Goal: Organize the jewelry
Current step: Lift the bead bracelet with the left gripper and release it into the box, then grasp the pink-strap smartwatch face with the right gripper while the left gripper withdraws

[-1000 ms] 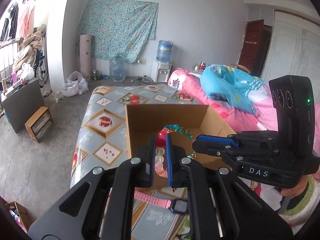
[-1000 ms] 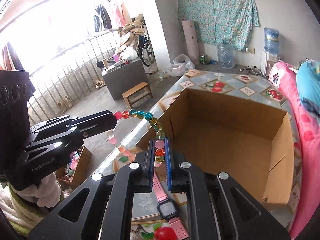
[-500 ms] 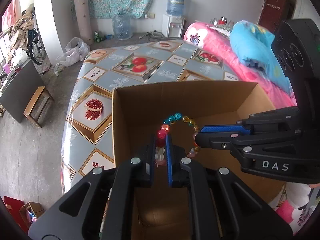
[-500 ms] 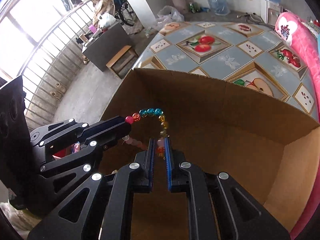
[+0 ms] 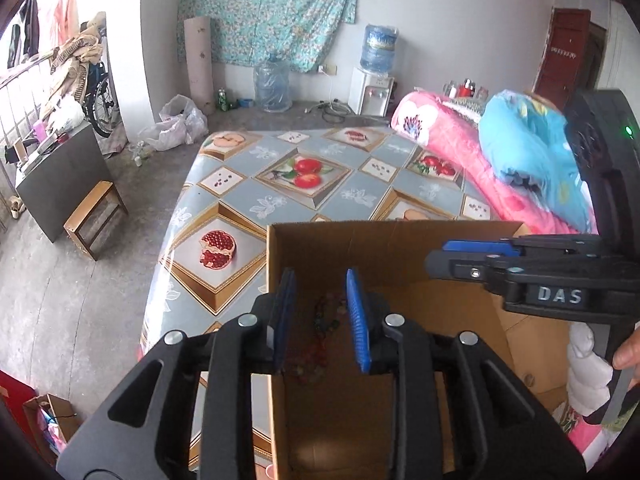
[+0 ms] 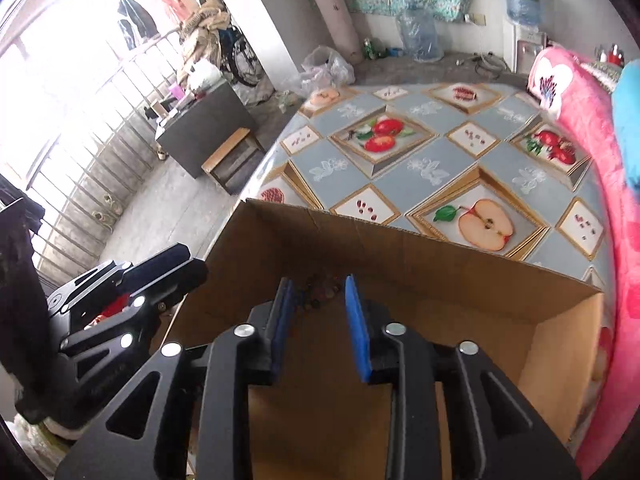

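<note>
- Fruit-print oilcloth covers the table (image 5: 304, 200), and an open cardboard box (image 5: 392, 252) sits at its near end; a pink blanket (image 5: 448, 140) is heaped along the right edge, with water jugs by the far wall.
- Both grippers hang over the box, angled down into it. The left gripper (image 5: 320, 316) has its blue pads apart with nothing between them; its jaws have just been opening.
- The right gripper (image 6: 320, 316) looks the same: jaws just opened, pads apart, nothing touching them. From the left camera it reaches in from the right, just over the box rim.
- The bracelet (image 5: 326, 320) lies on the box floor, near the left wall, seen through the gap of the left jaws. It is dim and blurred down there, so I can make out red and greenish beads in a loose strand but not how it is coiled. The right camera shows the same beads (image 6: 318, 290) close to the far wall.
- To my eye the step in hand is the drop: this piece is let go and in the box.
- Next, I'd guess, both hands need to lift clear of the rim without knocking the thin walls, then go for another piece. No other jewelry shows in these views, so where it lies I cannot say.
</note>
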The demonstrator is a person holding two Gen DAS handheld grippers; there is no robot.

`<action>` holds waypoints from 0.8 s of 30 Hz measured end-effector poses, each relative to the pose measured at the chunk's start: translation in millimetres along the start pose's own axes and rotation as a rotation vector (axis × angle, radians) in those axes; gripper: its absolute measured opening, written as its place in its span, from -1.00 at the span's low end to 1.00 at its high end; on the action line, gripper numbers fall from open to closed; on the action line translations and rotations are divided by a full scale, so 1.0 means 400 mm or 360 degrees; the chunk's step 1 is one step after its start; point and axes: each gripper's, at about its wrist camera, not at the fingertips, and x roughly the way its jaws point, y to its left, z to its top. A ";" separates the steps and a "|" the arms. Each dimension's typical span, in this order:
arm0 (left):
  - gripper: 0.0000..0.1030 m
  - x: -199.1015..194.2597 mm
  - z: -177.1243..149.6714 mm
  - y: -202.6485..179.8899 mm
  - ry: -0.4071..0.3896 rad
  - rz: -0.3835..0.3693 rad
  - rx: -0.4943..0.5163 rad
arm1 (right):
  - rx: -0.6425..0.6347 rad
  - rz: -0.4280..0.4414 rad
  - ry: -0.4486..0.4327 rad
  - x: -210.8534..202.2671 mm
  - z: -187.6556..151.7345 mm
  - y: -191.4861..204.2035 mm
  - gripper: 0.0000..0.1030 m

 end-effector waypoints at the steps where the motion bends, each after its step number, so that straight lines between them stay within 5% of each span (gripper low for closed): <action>1: -0.39 -0.031 -0.004 0.005 -0.0046 -0.0006 -0.0016 | -0.0033 -0.0013 -0.0059 -0.038 -0.014 0.009 -0.36; 7: -0.29 -0.210 -0.078 0.027 -0.0261 -0.0027 -0.0036 | -0.0161 -0.0049 -0.0281 -0.230 -0.136 0.066 -0.26; 12: -0.19 -0.295 -0.202 0.044 -0.0273 -0.0032 -0.0055 | -0.0157 0.0071 -0.0312 -0.301 -0.278 0.101 -0.15; 16: -0.18 -0.297 -0.318 0.068 -0.0177 0.0021 -0.0124 | -0.0160 0.0128 -0.0209 -0.252 -0.409 0.123 0.03; 24: -0.18 -0.212 -0.508 0.111 0.0116 0.0076 -0.0270 | -0.0233 -0.0054 0.0060 -0.043 -0.580 0.183 0.09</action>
